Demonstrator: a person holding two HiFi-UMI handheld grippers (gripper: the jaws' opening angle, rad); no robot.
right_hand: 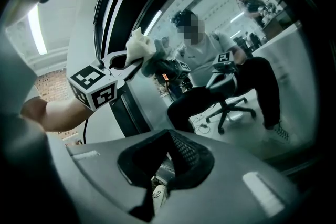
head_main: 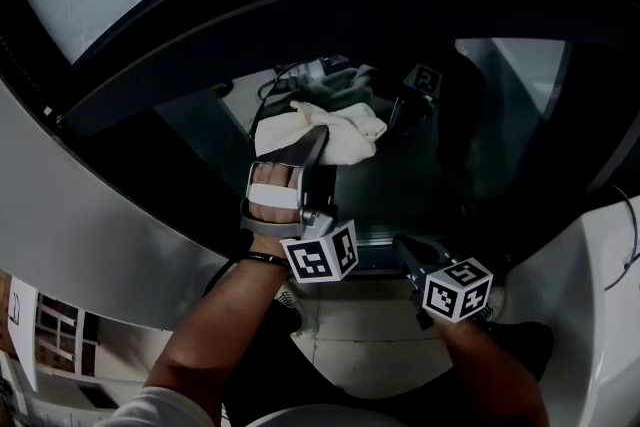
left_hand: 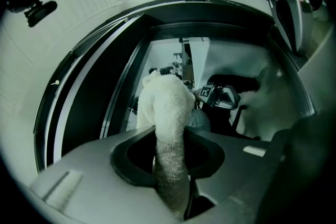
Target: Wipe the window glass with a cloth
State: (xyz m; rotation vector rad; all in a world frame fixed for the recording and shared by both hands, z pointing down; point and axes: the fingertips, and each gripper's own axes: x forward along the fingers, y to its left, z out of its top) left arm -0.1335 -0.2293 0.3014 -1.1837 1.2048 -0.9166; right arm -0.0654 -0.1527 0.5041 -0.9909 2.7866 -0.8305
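The left claw (head_main: 318,143) is clamped tight on a bunched white cloth (head_main: 335,127). Most of the wad sticks out past its tips, probably so that soft fabric, not metal, meets the glass (head_main: 510,105). The wad lies against the pane near its middle, just far of the hand, and the claw points into the glass, which suits pressing while rubbing. In the left gripper view the cloth (left_hand: 168,113) runs up between the jaws and fills the gap.

The right claw (head_main: 408,250) hangs nearer and to the right, off the pane. Its jaws are narrow, all but meeting, with nothing between them. It seems parked out of the wiping path, since one claw is enough for the job.
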